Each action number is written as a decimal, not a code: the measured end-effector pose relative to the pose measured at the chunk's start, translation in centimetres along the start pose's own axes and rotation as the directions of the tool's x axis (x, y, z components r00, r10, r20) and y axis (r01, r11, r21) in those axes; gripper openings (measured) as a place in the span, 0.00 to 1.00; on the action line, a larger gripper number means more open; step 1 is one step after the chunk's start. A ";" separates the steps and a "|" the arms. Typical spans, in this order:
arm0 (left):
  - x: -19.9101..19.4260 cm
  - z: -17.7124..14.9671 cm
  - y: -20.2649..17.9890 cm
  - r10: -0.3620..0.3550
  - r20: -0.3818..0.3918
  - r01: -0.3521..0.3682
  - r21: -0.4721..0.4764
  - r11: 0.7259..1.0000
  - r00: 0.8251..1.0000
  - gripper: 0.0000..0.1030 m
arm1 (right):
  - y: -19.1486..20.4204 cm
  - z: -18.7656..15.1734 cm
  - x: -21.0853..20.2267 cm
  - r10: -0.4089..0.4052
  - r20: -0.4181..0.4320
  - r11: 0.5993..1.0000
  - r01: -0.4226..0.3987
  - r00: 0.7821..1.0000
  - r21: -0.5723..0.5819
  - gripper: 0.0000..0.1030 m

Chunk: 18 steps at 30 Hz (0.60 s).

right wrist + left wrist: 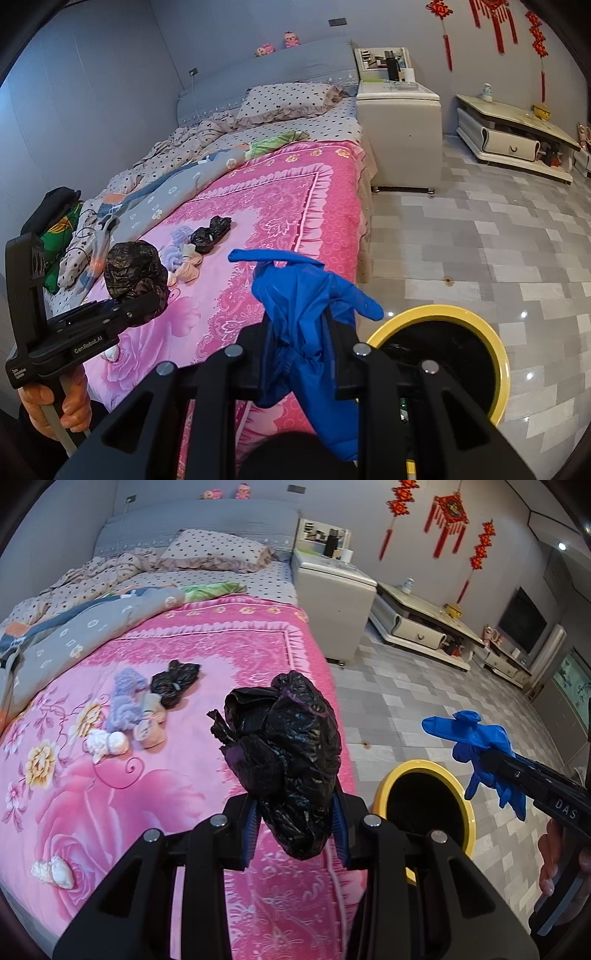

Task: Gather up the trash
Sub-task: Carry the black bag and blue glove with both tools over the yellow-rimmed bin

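Pink bed (155,775) below: my left gripper (295,812) clamps a crumpled black bag (288,753); my right gripper (306,354), nearly closed, pinches a blue glove (299,314); yellow bin (458,794) at 4 o'clock.

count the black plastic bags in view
2: one crumpled black bag clamped in the left gripper, another lying on the pink blanket. The bin may hide more.
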State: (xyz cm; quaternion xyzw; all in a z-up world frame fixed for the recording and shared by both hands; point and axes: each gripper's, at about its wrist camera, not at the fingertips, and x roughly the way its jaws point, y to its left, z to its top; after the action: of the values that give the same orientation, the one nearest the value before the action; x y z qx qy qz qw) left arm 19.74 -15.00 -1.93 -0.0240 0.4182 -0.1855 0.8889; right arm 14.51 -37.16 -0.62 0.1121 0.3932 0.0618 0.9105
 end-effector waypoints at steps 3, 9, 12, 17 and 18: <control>0.4 0.2 -2.1 -0.020 -0.008 0.021 0.026 0.999 1.000 0.30 | -1.9 -0.1 -0.9 -0.029 0.011 0.999 0.029 1.000 0.026 0.20; 1.7 0.3 -5.8 -0.061 -0.040 0.064 0.070 0.996 0.997 0.30 | -5.1 -0.7 -2.3 -0.076 0.022 0.994 0.074 0.997 0.077 0.20; 2.7 0.4 -7.7 -0.078 -0.060 0.084 0.092 0.992 0.995 0.30 | -6.5 -0.8 -2.7 -0.094 0.026 0.991 0.091 0.995 0.097 0.20; 4.4 0.0 -10.3 -0.102 -0.093 0.112 0.119 0.986 0.990 0.30 | -9.0 -1.3 -3.0 -0.118 0.024 0.984 0.114 0.993 0.135 0.20; 4.7 -0.1 -10.8 -0.104 -0.098 0.116 0.126 0.985 0.990 0.30 | -9.4 -1.4 -3.0 -0.120 0.021 0.983 0.116 0.993 0.141 0.20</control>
State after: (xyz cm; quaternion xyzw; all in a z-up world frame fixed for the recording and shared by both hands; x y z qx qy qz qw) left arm 19.07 -26.70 -3.35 0.0198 0.4432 -0.2622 0.8570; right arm 11.71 -46.61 -1.80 0.1531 0.3889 -0.0217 0.9082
